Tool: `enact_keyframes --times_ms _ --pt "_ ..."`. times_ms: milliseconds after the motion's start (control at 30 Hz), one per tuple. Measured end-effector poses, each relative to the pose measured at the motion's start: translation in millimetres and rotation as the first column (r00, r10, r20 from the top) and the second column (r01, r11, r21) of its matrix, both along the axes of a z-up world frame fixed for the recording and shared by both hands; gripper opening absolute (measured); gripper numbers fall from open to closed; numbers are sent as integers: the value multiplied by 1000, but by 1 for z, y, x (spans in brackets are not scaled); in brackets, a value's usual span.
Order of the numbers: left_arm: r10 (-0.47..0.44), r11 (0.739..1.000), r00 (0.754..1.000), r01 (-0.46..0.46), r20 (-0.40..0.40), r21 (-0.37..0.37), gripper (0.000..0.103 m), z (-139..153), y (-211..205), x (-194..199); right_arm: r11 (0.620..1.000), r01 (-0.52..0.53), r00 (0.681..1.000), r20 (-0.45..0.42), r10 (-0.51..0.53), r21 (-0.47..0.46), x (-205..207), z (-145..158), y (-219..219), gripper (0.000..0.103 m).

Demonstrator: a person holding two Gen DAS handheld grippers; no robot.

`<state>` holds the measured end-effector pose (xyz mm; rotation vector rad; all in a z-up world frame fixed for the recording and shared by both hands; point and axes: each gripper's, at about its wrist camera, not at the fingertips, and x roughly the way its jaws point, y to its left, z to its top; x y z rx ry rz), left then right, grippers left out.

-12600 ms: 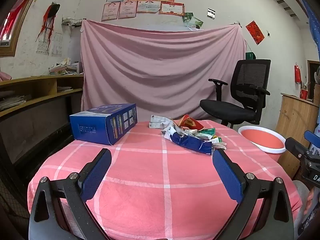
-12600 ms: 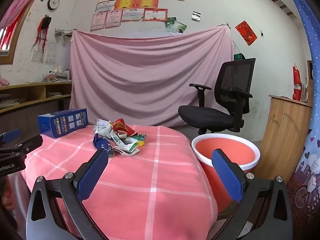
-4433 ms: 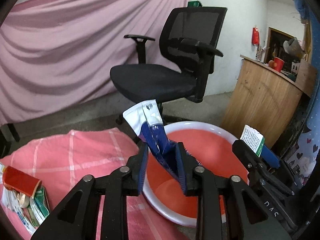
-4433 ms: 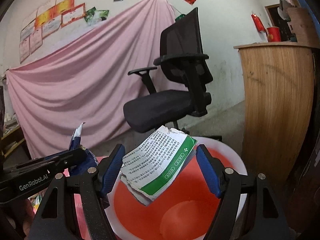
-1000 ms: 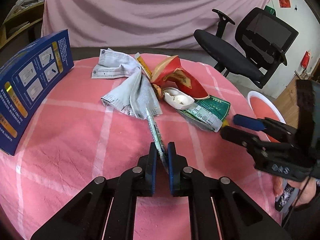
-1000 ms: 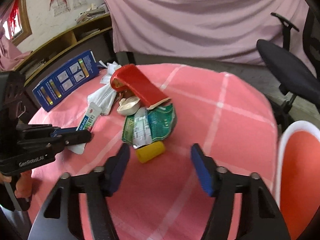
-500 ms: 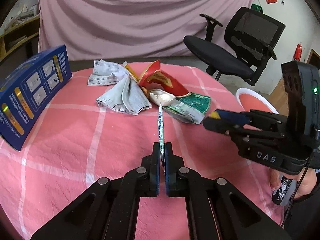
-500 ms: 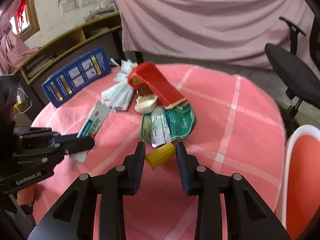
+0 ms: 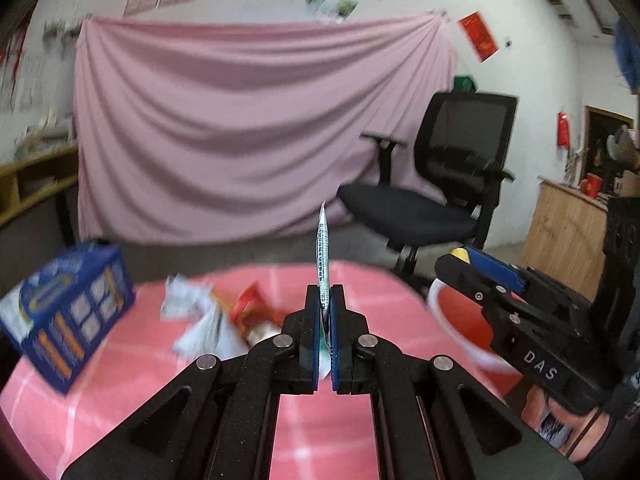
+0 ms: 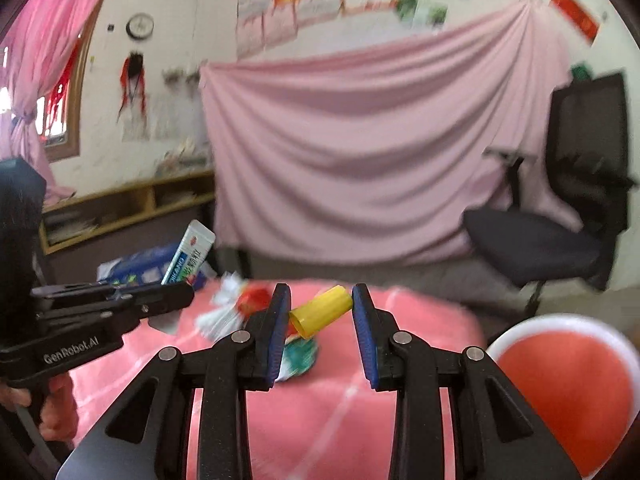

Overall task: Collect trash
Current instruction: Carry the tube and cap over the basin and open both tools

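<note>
Right wrist | right tool clamps one yellow cap | left tool clamps one sachet

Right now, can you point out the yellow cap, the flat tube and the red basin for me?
yellow cap [image 10: 320, 311]: right wrist view, middle of its side.
flat tube [image 10: 189, 257]: right wrist view, printed face; edge-on in the left wrist view [image 9: 323, 248].
red basin [image 10: 568, 384]: right wrist view, bare inner floor.

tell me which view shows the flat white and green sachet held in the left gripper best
The right wrist view: the flat white and green sachet shows its printed face, sticking up from the left gripper. The left wrist view shows it edge-on, a thin strip between the shut blue pads.
</note>
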<state>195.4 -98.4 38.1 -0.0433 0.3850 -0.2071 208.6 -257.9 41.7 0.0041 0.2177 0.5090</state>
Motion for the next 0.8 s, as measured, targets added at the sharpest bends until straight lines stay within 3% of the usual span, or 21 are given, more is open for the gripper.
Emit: enact_keyframes --times_ms 200,367,533,800 --pt "-78 997 991 76 111 27 2 17 -28 8 984 158 973 156 -170 87 -17 17 -40 29" --pt "-171 984 971 161 165 71 2 25 -68 19 960 236 952 162 -260 151 -17 16 -75 29" --pt "-257 966 956 250 142 67 2 26 -109 39 922 337 924 119 -362 188 -13 12 -110 29" --pt "-371 928 929 370 12 48 2 16 -165 70 865 461 882 6 -471 197 -4 2 -147 29"
